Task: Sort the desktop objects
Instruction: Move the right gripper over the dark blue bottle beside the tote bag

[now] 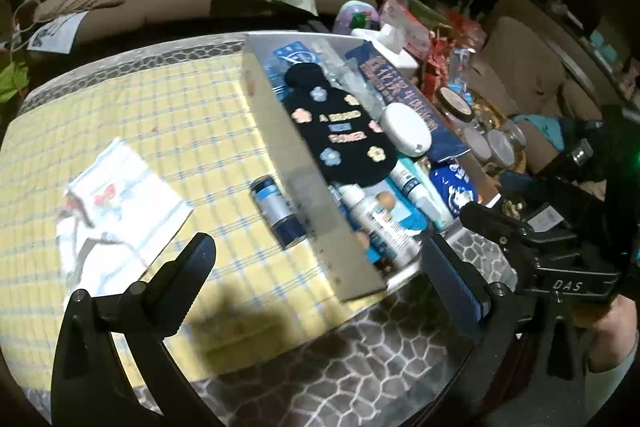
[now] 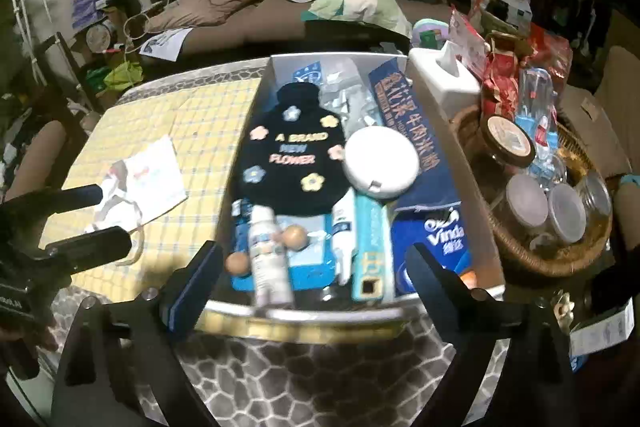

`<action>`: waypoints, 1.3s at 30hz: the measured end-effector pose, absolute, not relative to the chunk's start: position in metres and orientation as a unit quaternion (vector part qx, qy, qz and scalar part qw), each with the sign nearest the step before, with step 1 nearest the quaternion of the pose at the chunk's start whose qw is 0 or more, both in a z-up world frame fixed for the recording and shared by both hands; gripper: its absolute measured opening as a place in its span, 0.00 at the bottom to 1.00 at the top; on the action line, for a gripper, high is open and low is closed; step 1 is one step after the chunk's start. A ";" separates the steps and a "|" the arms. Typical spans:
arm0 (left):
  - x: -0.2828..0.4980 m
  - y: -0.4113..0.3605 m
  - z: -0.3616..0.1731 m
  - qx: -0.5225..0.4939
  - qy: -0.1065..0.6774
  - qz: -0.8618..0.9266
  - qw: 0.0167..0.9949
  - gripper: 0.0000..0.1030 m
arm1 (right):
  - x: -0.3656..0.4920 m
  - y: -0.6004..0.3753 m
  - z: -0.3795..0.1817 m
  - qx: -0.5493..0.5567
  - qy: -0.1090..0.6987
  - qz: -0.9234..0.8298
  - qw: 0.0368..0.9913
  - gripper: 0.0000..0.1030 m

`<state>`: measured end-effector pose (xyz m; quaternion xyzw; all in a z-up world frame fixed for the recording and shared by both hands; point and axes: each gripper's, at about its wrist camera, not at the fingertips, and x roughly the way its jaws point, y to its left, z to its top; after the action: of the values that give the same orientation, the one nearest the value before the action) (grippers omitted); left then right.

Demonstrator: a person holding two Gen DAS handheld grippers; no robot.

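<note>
An open cardboard box (image 1: 280, 131) (image 2: 454, 155) stands on the table. It holds a black flower-patterned cover (image 1: 340, 131) (image 2: 292, 155), a white round case (image 2: 380, 163), a white bottle (image 2: 268, 255), tubes and a blue tissue pack (image 2: 432, 239). A blue can (image 1: 276, 211) lies on the yellow cloth against the box's left wall. A white paper bag (image 1: 116, 211) (image 2: 148, 179) lies further left. My left gripper (image 1: 324, 267) hangs open and empty over the box's near corner. My right gripper (image 2: 316, 267) is open and empty at the box's near end.
A wicker basket (image 2: 516, 251) of lidded jars stands right of the box, with a white tissue box (image 2: 444, 79) behind it. The yellow checked cloth (image 1: 160, 115) covers the table's left part. A stone-patterned table cover (image 2: 320, 367) runs along the near edge. A brown sofa lies beyond.
</note>
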<state>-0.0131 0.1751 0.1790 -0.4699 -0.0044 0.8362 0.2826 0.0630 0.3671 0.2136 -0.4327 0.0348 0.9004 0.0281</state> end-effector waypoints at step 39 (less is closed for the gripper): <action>-0.037 -0.030 0.079 -0.492 -0.038 0.846 0.203 1.00 | -0.130 0.190 0.094 -0.615 -0.121 0.779 0.022 0.50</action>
<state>-0.0366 -0.0304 0.0792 -0.4919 -0.0377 0.8458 0.2033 -0.1299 0.1896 0.0942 -0.6152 -0.1210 0.7787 0.0220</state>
